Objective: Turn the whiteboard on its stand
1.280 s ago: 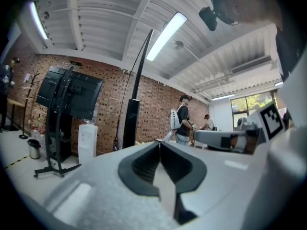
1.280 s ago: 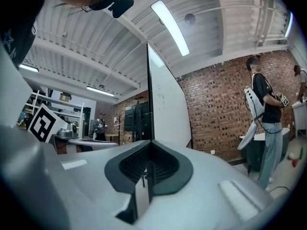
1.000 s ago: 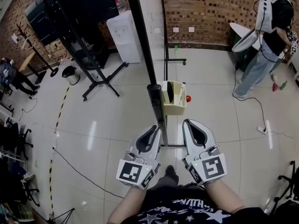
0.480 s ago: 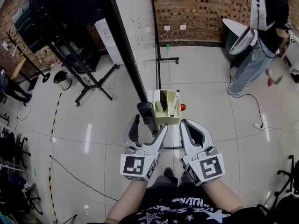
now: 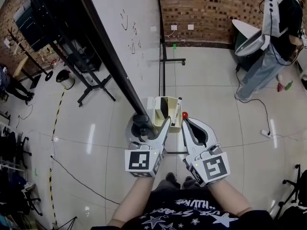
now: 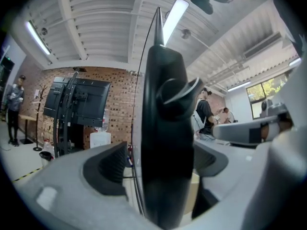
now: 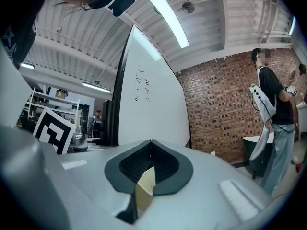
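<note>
While the fingers of the left gripper are standing apart, they are straddling the black corner piece of the whiteboard. In the left gripper view, a strip of background is showing between the left pad and the corner piece, and the right pad is sitting close against it. Just beside it, the right gripper is keeping its fingers pressed together on nothing, with only a cream sliver showing through the notch between them. Its tip is pointing at a cream tray, which is sitting just beyond both grippers with a small red object at its right edge.

From the head view, the whiteboard's black edge is running diagonally from the upper left down to the straddled corner, and its white face, carrying a few small handwritten marks, is facing right. A black stand post is rising behind the tray. Further off, a person is standing by a brick wall at the right, and a dark screen on a wheeled frame is standing at the left on the pale tiled floor
</note>
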Available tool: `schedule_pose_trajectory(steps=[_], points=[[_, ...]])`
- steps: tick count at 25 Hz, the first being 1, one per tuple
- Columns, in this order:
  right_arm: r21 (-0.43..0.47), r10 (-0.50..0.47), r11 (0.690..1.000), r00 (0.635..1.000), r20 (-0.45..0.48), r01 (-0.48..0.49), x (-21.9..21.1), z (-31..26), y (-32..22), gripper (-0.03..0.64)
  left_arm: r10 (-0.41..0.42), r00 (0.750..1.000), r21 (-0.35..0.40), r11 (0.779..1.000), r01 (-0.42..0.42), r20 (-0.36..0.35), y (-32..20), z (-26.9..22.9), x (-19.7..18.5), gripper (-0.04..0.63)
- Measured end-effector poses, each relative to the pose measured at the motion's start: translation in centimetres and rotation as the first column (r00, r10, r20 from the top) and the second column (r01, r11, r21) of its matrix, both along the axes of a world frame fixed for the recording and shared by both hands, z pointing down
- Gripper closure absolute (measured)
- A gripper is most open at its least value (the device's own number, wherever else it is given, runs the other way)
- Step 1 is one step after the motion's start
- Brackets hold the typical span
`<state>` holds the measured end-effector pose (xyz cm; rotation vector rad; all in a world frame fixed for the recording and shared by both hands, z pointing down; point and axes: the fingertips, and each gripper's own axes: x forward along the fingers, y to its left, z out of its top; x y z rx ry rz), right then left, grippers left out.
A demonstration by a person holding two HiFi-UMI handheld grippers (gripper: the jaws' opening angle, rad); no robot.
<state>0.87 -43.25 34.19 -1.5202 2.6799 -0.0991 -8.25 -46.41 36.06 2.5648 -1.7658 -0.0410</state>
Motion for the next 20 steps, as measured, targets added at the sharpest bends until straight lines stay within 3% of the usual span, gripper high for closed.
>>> schedule_pose_trajectory(steps=[7, 8, 10, 11, 14, 20], points=[[0.021, -0.027, 0.999, 1.0, -0.002, 0.027, 0.2, 0.4, -1.6, 0.609, -0.036, 0.999, 0.002, 0.999, 0.037, -0.021, -1.2, -0.9, 0.0, 0.209], [0.014, -0.019, 1.0, 1.0, 0.0, 0.019, 0.1, 0.3, -1.9, 0.609, -0.03, 0.999, 0.002, 1.0, 0.03, -0.024, -1.1, -1.1, 0.0, 0.225], [0.02, -0.022, 1.0, 1.0, 0.003, 0.022, -0.2, 0.3, -2.5, 0.609, -0.013, 1.0, 0.006, 1.0, 0.014, -0.018, -0.8, -1.2, 0.3, 0.345], [0.029, -0.025, 0.999, 1.0, 0.002, 0.025, -0.5, 0.2, -2.7, 0.609, -0.009, 1.0, 0.01, 1.0, 0.01, -0.014, -0.8, -1.1, 0.4, 0.37], [0.037, -0.028, 0.999, 1.0, -0.001, 0.028, -0.9, 0.3, -3.6, 0.609, -0.023, 1.0, 0.024, 0.999, 0.023, -0.005, -0.8, -0.6, 0.3, 0.384], [0.022, -0.019, 1.0, 1.0, 0.012, 0.018, -1.1, 0.5, -4.3, 0.609, -0.145, 0.989, 0.018, 0.989, 0.145, -0.005, -0.7, -1.3, -0.5, 0.453]])
